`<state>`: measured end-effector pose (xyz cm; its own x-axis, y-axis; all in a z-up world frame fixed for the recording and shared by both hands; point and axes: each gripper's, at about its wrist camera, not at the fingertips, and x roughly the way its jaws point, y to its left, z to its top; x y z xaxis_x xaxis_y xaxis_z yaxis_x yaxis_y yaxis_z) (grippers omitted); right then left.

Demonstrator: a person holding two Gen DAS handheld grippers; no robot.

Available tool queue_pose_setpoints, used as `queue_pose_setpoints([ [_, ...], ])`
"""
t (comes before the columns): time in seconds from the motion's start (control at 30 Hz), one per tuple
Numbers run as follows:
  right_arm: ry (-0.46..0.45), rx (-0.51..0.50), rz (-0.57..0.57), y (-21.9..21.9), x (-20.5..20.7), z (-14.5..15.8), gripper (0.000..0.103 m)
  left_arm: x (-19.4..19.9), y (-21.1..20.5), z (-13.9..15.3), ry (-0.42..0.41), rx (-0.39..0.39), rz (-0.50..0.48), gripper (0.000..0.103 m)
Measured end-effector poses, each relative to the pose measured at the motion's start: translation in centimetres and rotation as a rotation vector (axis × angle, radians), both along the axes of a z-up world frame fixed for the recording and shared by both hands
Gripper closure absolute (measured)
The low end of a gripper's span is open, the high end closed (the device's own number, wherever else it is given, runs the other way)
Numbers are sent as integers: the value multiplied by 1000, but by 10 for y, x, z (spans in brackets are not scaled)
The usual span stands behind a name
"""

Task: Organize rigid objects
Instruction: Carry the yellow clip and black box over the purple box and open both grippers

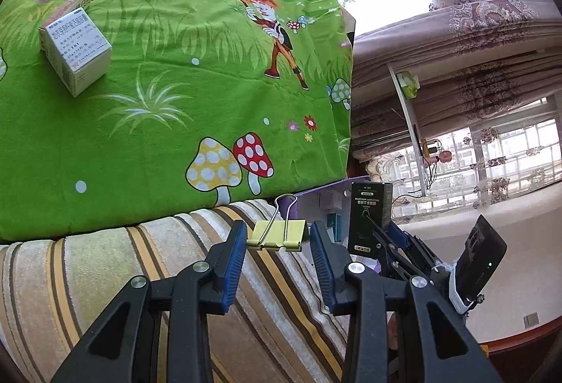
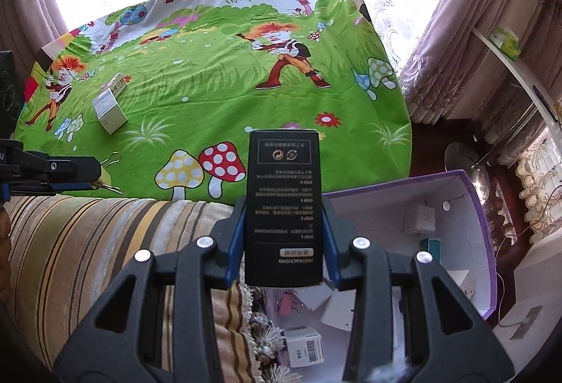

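Left claw [image 1: 277, 242] grips a yellow binder clip [image 1: 276, 235]; right claw [image 2: 283, 235] clamps a black box [image 2: 283, 207] beside a purple storage box [image 2: 470, 242].

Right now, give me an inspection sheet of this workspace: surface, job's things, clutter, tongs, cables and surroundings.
Surface: green cartoon-print cloth over the table; striped cushion along its near edge.
Job's things: yellow binder clip; black carton; two white medicine boxes on the cloth, touching; purple storage box holding small cartons.
Clutter: nothing seen on the cloth besides the medicine boxes.
Tongs: left tongs shut on the binder clip; right tongs shut on the black carton, above the storage box's near left corner.
Cables: wires hanging by the window shelf.
Surroundings: patterned curtains, bright window.
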<state>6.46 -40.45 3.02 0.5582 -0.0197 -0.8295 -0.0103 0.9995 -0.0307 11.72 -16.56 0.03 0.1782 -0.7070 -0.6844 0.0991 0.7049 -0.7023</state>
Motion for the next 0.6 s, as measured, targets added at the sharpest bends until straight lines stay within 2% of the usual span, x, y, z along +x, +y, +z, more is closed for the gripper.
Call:
queue_pose_setpoints([
  [0.6,3,-24,-213,-90,-46,-8,60,-31,-109,7,-42,56,-223,65],
])
